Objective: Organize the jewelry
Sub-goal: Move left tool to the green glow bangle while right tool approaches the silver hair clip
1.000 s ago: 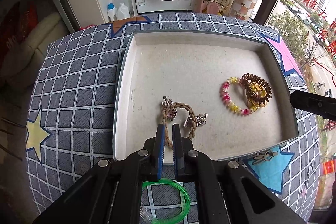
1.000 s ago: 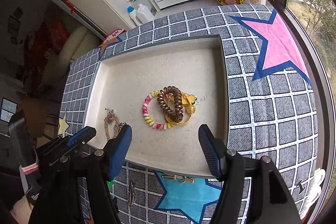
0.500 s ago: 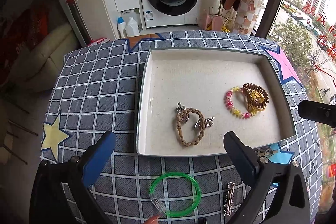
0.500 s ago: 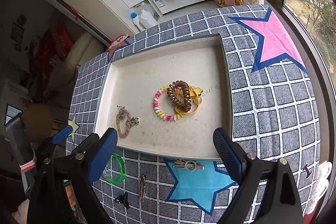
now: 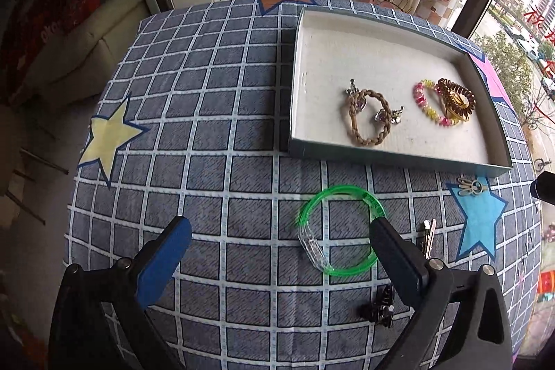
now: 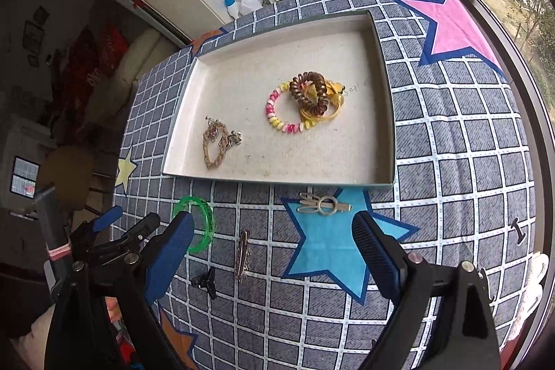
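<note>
Tablecloth, checked grey with coloured stars, spreads under both my grippers, and beyond my fingertips sits the shallow tray holding the braided bracelet, beaded bracelet and brown coil hair tie. My left gripper stands wide apart and empty, the green bangle lying on the cloth with its rim passing just under my right-hand fingertip. My right gripper is likewise spread and empty, with the gold clip just ahead of its gap, the brown hair clip between its jaws, and the small black clip by its left-hand finger.

four bracelets — one tray, four clips
</note>
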The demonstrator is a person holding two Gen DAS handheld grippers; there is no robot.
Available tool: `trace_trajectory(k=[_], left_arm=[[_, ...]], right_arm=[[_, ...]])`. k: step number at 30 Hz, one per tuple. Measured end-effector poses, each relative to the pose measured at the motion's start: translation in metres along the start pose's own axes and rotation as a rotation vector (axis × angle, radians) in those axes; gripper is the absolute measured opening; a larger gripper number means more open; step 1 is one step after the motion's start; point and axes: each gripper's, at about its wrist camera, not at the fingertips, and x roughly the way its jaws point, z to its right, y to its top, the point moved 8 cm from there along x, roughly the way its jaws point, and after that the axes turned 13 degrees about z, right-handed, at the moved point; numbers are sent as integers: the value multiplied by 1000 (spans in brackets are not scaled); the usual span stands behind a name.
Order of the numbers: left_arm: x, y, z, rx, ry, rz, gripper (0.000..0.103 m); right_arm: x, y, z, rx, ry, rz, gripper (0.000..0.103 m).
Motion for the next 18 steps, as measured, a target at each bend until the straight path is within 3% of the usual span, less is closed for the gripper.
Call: trace_trajectory(k=[7, 18], left_arm=[[-3, -30, -11, -12, 14, -60, 103], [24, -33, -18, -25, 30, -90, 103]], right_arm=[[10, -44, -2, -27, -52, -89, 94], [28, -70, -21, -83, -111, -106, 94]])
